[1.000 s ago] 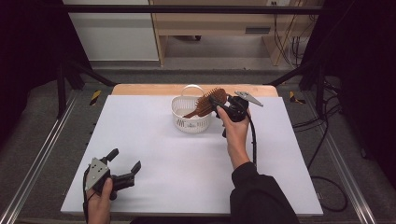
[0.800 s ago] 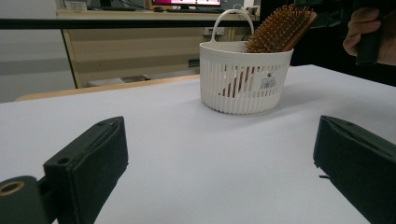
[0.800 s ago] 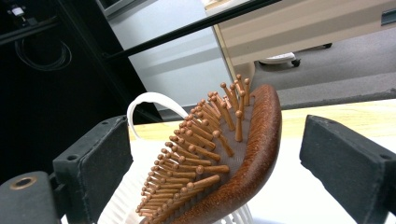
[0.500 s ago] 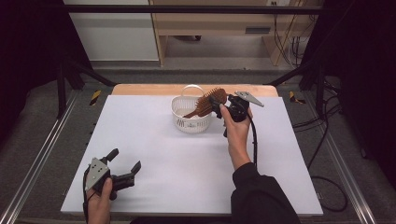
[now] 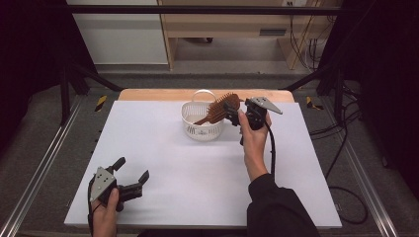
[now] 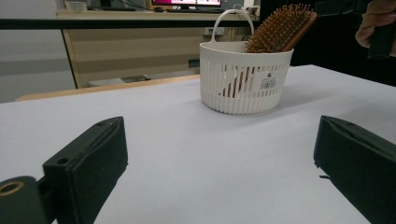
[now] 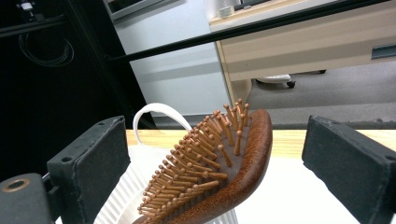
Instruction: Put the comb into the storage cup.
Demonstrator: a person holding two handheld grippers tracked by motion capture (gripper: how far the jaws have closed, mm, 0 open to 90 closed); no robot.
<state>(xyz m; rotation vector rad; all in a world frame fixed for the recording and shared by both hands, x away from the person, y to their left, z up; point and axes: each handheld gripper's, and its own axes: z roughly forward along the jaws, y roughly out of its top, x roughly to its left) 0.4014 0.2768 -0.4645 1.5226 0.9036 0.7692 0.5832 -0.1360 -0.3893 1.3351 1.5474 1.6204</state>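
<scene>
One hairbrush (image 5: 221, 106) | one basket (image 5: 201, 129) | two claws, both open

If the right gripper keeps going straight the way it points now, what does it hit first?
Most likely the wooden hairbrush head, sitting between the right gripper's open jaws, propped in the white basket; exact depth is unclear.

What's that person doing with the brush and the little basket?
A person holds a gripper in each hand at a white table. The right gripper is open beside the head of a wooden hairbrush, which stands handle-down in a small white basket and leans on its rim. The jaws sit on either side of the brush without touching it. The left gripper, also open, rests near the table's front edge.
</scene>
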